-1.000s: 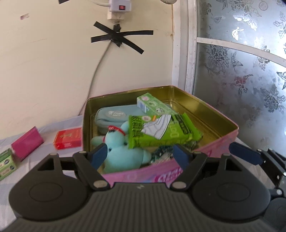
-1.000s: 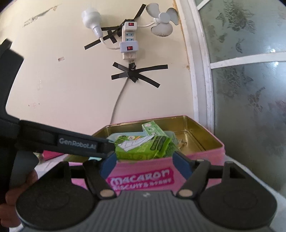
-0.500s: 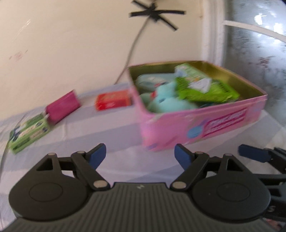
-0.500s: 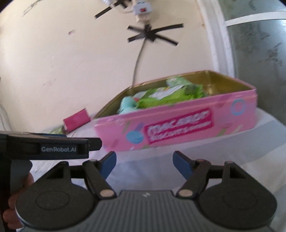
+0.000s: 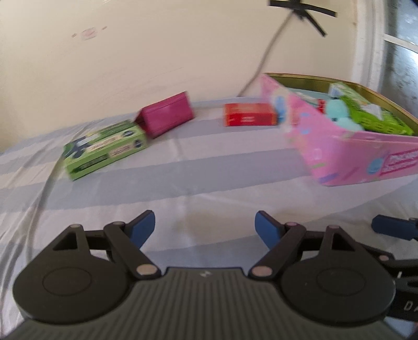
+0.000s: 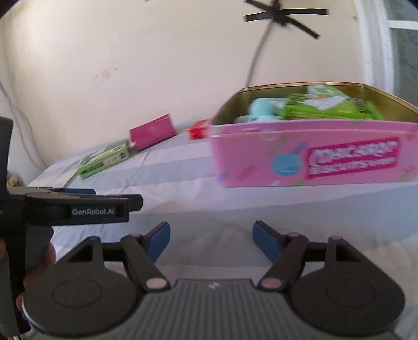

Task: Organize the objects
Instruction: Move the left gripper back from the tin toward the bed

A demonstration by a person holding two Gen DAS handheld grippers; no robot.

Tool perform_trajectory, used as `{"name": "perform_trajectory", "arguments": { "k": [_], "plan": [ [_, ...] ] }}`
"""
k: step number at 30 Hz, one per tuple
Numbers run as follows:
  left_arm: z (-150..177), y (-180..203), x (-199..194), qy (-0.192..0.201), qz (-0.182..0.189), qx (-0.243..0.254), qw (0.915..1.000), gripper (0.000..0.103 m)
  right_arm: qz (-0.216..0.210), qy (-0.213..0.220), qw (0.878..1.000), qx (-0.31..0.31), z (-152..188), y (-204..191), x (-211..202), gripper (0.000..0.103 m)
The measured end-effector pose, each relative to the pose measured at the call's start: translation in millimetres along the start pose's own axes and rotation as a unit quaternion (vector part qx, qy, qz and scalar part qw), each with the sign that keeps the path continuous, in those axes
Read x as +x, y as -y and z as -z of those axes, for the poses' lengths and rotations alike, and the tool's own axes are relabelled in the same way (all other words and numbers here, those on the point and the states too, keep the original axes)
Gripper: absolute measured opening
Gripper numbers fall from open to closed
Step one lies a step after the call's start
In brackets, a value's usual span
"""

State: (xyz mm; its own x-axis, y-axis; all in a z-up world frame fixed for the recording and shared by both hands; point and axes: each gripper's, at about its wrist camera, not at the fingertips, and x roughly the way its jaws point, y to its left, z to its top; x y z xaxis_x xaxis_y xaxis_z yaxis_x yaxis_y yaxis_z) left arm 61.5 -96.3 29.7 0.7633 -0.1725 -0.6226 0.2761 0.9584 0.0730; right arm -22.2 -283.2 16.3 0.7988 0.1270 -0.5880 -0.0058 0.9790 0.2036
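Observation:
A pink macaron biscuit tin (image 5: 347, 154) (image 6: 313, 157) stands at the right, holding a teal plush toy (image 5: 337, 112) (image 6: 261, 109) and green packets (image 5: 376, 120) (image 6: 329, 107). On the striped cloth lie a green box (image 5: 104, 149) (image 6: 104, 160), a magenta box (image 5: 167, 116) (image 6: 152, 132) and a red box (image 5: 248, 117) (image 6: 197, 130). My left gripper (image 5: 205, 227) is open and empty, low over the cloth. My right gripper (image 6: 210, 239) is open and empty, in front of the tin.
A cream wall stands behind the table, with a cable (image 5: 263, 60) taped down by black tape (image 6: 282, 17). A frosted window (image 5: 402, 52) is at the far right. The left gripper's side shows in the right wrist view (image 6: 78, 206).
Both grippers have pulled back from the tin and swung left. The tin has slid to the right in both views, and the three loose boxes have come into view.

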Motion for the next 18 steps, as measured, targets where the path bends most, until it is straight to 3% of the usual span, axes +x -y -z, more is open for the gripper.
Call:
{"name": "perform_trajectory", "arguments": {
  "k": [9,18],
  "plan": [
    [7.4,-55.2,14.1,-0.002,-0.026,-0.041,0.9988,0.09,-0.003,-0.015,0.997,-0.077,-12.2,-52.2,34.8,0.074],
    [14.6,-96.4,10.7,0.033,-0.025,-0.136,0.9898,0.091,-0.009,-0.035,0.99,-0.138,-49.8,-89.1,97.1,0.072]
  ]
}}
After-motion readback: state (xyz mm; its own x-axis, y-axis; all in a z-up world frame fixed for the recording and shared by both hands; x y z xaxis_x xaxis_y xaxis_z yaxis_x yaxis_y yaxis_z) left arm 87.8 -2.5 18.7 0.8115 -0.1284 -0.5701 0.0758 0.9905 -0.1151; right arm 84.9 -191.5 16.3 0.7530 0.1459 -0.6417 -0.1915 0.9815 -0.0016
